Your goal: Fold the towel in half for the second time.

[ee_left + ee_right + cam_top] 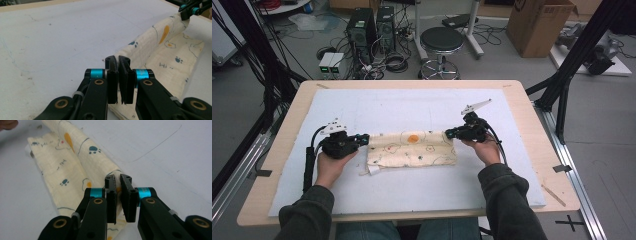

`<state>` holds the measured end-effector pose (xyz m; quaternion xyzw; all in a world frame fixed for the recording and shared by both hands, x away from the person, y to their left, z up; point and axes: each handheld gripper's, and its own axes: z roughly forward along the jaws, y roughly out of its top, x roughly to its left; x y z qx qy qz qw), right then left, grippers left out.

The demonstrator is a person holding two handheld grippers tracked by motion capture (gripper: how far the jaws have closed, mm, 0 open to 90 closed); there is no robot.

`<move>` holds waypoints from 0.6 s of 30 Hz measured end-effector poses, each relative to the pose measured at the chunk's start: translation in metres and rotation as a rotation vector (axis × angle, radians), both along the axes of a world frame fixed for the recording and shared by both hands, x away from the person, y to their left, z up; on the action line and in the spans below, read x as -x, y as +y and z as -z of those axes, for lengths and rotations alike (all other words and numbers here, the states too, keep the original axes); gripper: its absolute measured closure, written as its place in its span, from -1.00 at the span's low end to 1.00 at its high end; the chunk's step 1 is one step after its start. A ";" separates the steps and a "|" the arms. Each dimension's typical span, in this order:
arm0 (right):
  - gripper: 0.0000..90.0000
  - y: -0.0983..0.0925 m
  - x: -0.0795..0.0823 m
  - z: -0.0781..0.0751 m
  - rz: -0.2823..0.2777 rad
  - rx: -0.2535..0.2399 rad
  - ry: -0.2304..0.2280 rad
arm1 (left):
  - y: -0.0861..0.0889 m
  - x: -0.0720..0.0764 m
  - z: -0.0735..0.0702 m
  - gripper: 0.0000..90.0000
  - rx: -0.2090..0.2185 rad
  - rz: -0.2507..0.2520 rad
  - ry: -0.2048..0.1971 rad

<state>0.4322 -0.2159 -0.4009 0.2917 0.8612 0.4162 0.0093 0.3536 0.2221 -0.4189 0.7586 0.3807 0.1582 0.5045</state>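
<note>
Both forearms come in at the bottom of the high view, and from there I hold the left gripper [362, 139] at one end of the printed cloth [412, 149] and the right gripper [451, 133] at the other. That cream cloth, with paw prints and an orange spot, lies folded into a long band near the middle of the white mat [377, 105] on the wooden table [287, 120].

In the left gripper view the jaws stand pressed nearly together on a thin fold of the cloth's edge; the right gripper view shows the same pinch on the far raised fold.

As I judge it, both bites are shallow, taken right at the corners. If I lift or pull unevenly, a corner could slide out and the fold would fall open. Pulling the ends apart too hard might drag the lower layer across the mat and skew the band.
</note>
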 end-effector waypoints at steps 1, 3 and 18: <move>0.86 0.001 0.001 0.000 -0.008 0.010 -0.004 | 0.000 0.002 0.001 0.90 -0.008 0.003 0.002; 0.86 0.000 0.003 -0.001 -0.010 0.004 0.003 | 0.001 0.004 0.005 0.90 -0.005 0.007 0.008; 0.86 -0.008 0.020 0.011 -0.027 -0.036 -0.010 | -0.005 0.016 0.004 0.87 -0.060 0.068 0.011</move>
